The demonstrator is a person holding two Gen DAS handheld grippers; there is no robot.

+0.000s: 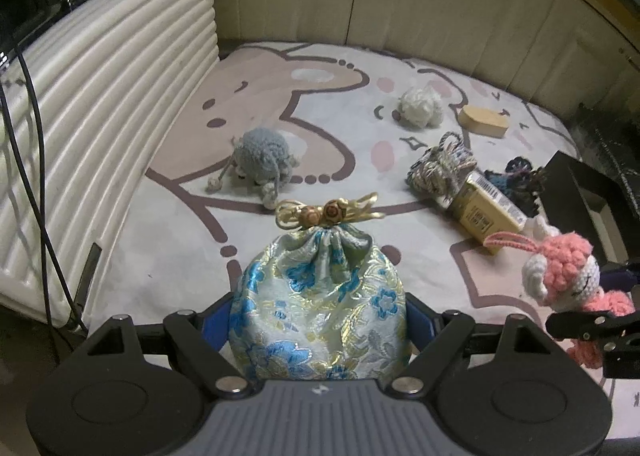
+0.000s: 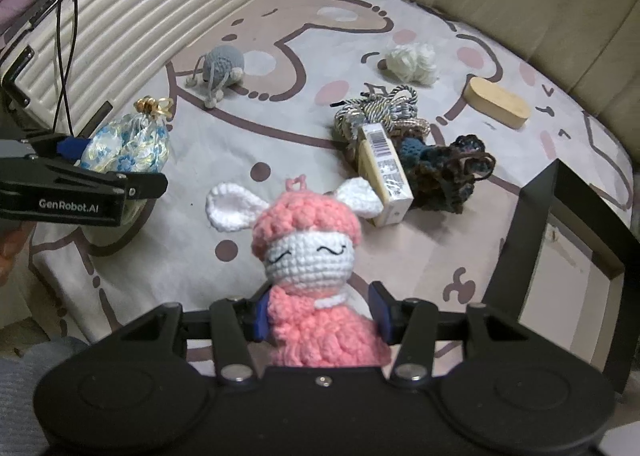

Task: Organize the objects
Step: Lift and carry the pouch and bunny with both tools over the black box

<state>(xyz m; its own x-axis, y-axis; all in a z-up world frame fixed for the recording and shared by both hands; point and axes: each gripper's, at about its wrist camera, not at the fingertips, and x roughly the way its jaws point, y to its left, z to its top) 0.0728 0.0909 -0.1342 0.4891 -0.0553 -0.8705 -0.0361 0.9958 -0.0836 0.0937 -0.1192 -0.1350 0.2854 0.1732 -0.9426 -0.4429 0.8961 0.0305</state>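
The left tongs (image 1: 318,320) squeezed the shiny blue flower pouch (image 1: 320,304) on both sides. The right tongs (image 2: 322,314) squeezed the pink yarn doll (image 2: 316,276). Past the right tongs lay a small box (image 2: 386,176). Farther off sat a little grey yarn toy (image 2: 222,64).

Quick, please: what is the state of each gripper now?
Left gripper: closed on blue floral brocade drawstring pouch.
Right gripper: closed on pink crocheted doll.
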